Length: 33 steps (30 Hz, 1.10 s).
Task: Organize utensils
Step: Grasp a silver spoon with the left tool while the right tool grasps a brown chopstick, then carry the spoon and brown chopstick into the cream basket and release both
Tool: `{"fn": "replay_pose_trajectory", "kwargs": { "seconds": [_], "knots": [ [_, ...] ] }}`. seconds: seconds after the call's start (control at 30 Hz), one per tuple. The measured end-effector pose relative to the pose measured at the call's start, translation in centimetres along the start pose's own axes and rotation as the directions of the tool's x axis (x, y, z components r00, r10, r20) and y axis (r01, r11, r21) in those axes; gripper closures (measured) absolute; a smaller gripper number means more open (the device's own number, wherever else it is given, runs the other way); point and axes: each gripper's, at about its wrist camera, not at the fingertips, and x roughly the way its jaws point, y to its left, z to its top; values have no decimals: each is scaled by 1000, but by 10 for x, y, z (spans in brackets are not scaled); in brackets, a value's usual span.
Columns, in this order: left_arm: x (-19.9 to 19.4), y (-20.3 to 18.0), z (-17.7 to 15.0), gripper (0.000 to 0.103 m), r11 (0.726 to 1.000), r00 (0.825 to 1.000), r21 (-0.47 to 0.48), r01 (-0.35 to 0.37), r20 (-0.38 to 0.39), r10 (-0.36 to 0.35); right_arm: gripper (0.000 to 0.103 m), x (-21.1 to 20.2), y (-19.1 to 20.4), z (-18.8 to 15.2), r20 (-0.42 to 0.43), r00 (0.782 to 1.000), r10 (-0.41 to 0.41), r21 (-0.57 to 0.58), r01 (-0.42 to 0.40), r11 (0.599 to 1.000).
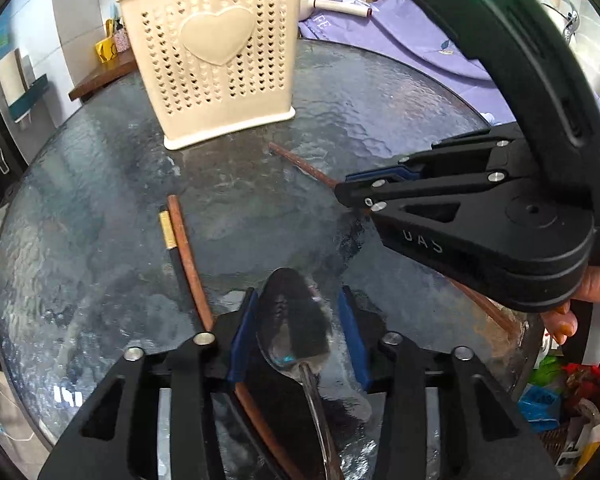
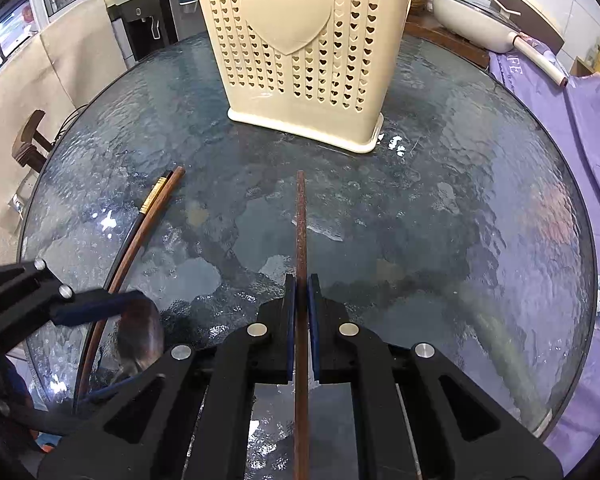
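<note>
right tongs (image 2: 301, 312) are clamping a thin stiff brown wooden chopstick (image 2: 300, 216) mid-shaft, left tongs (image 1: 298, 320) standing apart w/ a slippery shiny metal spoon (image 1: 294, 320) btwn them.

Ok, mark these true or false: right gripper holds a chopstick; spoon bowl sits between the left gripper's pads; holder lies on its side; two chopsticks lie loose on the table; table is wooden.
1. The right gripper is clamped on a brown wooden chopstick. True.
2. The metal spoon sits between the left gripper pads. True.
3. The cream plastic heart-patterned holder lies on its side. False: it stands upright.
4. A brown chopstick and a black gold-banded chopstick lie side by side. True.
5. The table is wooden. False: textured glass.
</note>
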Motion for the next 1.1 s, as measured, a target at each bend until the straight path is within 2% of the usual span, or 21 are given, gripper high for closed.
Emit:
{"fn": "replay_pose_trajectory", "kwargs": {
  "seconds": [0.13,0.33,0.5,0.63,0.83,0.93,1.1],
  "knots": [
    [3,-6,2,68,1000,1000,14,-27,6,27,96,1,1,2,-7,1000,-11,-1,11,1000],
    [1,-5,6,69,1000,1000,-7,-7,25,7,97,2,0,4,1,1000,-8,17,8,1000],
    [-19,4,17,69,999,993,-33,20,113,-16,97,-15,-8,3,92,995,31,64,-37,997],
    [-43,14,27,69,998,978,-55,34,205,-22,97,-48,-12,7,205,977,61,72,-77,994],
    [-74,24,42,69,994,947,-83,71,320,-41,97,-103,-13,10,354,929,106,53,-133,990],
    [-81,23,45,69,994,936,-86,61,350,-27,97,-121,-11,10,389,914,111,35,-135,990],
    [-83,27,50,69,993,931,-91,70,365,-32,97,-137,-9,7,417,900,125,26,-149,988]
  ]
}}
